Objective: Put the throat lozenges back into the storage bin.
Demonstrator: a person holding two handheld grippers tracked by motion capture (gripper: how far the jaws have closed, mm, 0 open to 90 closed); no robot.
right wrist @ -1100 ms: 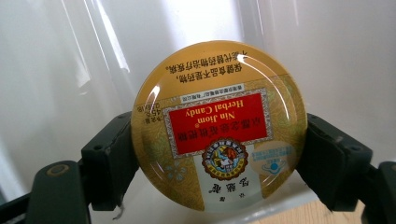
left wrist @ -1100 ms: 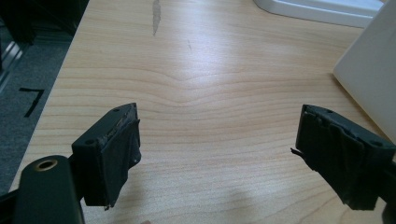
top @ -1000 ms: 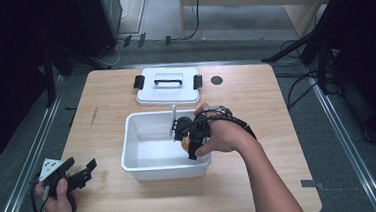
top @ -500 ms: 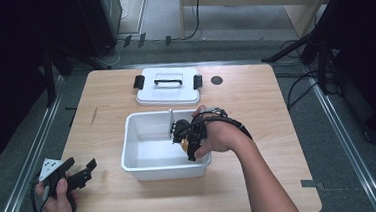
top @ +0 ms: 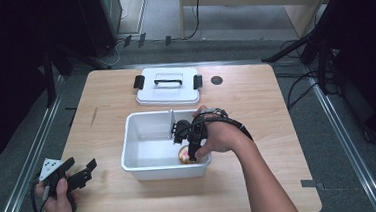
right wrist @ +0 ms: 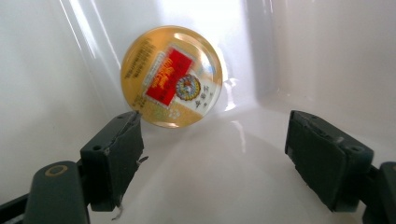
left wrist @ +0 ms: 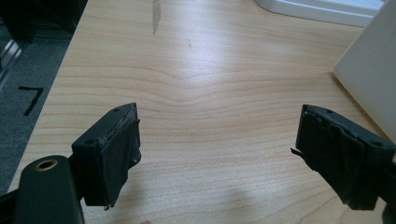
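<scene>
2 tongs: both stood open, neither gripping anything.
Left tongs [left wrist: 217,154]: hovered over bare table [top: 255,96] beside the bin.
Right tongs [right wrist: 212,158]: inside the white bin [top: 129,155], jaws apart around empty space.
Round tin [right wrist: 172,77]: just past the right tongs, against the bin's wall.
Lid [top: 167,86]: farther back on the table.

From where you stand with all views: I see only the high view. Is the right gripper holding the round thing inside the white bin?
Observer: No. In the right gripper view the right gripper has its jaws apart, and the round tin lies ahead of them, not between the pads.
Operator: What is on the tin?
Observer: A golden top with a red label.
Operator: And the left gripper?
Observer: The left gripper is open over bare table, beside the white bin.
</scene>
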